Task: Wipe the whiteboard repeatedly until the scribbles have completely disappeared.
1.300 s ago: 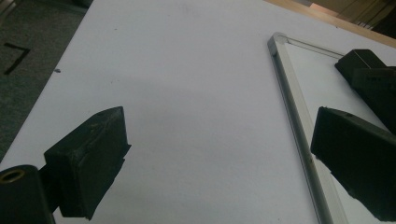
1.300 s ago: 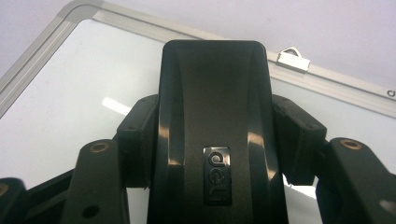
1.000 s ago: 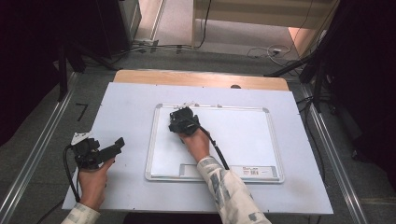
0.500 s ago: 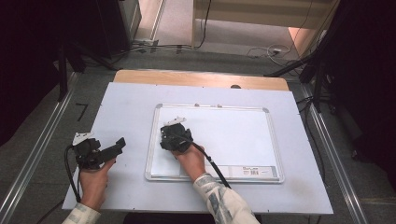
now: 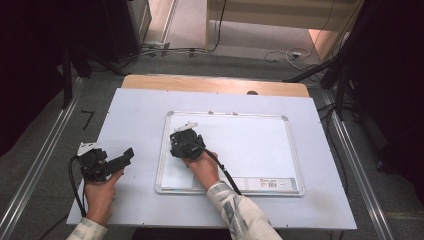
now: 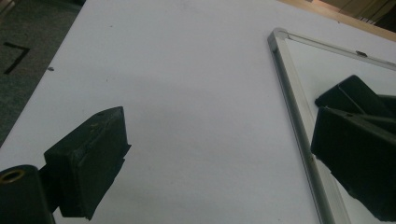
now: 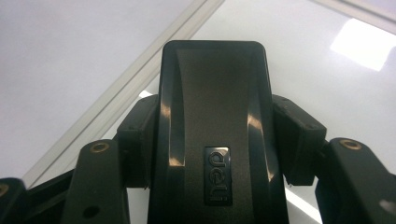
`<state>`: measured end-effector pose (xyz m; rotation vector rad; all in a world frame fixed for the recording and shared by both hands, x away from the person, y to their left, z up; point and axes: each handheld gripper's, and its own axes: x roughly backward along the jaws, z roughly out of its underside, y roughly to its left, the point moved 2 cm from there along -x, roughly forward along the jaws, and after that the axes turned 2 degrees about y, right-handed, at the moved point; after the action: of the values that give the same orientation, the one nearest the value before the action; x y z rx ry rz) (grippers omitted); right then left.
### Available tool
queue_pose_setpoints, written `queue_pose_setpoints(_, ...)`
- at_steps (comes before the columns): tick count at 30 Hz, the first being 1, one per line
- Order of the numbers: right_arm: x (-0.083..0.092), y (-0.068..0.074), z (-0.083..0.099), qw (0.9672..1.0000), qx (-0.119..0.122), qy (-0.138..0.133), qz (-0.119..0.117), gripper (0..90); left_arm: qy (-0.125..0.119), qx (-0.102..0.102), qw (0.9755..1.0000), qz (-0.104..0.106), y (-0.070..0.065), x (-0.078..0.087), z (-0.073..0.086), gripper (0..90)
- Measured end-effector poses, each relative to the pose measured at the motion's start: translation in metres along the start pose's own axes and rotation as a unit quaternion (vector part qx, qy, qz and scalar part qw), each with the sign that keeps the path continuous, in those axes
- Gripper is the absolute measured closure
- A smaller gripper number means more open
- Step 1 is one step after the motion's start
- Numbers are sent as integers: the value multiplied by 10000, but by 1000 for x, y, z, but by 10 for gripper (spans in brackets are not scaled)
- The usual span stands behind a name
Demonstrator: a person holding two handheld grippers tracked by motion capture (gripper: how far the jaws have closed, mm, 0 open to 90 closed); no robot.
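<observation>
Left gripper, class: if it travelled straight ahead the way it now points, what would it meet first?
Probably the silver-framed whiteboard: the left gripper points across the pale tabletop toward its metal left edge. How high it sits is unclear.

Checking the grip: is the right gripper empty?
No, the right gripper is clamped on a black whiteboard eraser, a pad on each flank.

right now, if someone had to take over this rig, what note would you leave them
Right gripper: shut on the black eraser, pressed on the whiteboard near its left edge.
Left gripper: open, empty, over the table left of the board.
Done: the board looks clean, with no marks to see.
Left: probably finish the wipe near the left frame, then set the eraser down.
</observation>
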<state>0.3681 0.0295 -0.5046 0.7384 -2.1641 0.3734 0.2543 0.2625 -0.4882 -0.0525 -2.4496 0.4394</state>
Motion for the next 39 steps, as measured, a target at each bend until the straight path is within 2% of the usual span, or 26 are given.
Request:
queue_pose_setpoints(7, -11, -29, -14, 9994, -275, -6, 193, 379, -31, 46, 10000, 1, 2, 2, 0, 42)
queue_pose_setpoints(14, -9, -56, -14, 9980, -487, 26, 410, 379, -26, 37, 10000, 15, 3, 2, 0, 42)
queue_pose_setpoints(17, -7, -64, -11, 9974, -529, 37, 492, 379, -26, 28, 10000, 9, 2, 2, 0, 42)
queue_pose_setpoints(20, -4, -64, -8, 9973, -469, 42, 557, 380, -31, 43, 10000, 4, 2, 1, 0, 42)
queue_pose_setpoints(25, 1, -60, -3, 9981, -412, 53, 456, 380, -7, 23, 10000, -5, 1, -1, 0, 43)
queue_pose_setpoints(31, 24, -47, -5, 9983, -403, -349, 250, 380, 12, -1, 10000, -5, -1, -2, 0, 42)
queue_pose_setpoints(39, 39, -51, -6, 9978, -458, -416, 219, 379, 1, -23, 10000, 12, -2, -1, 0, 42)
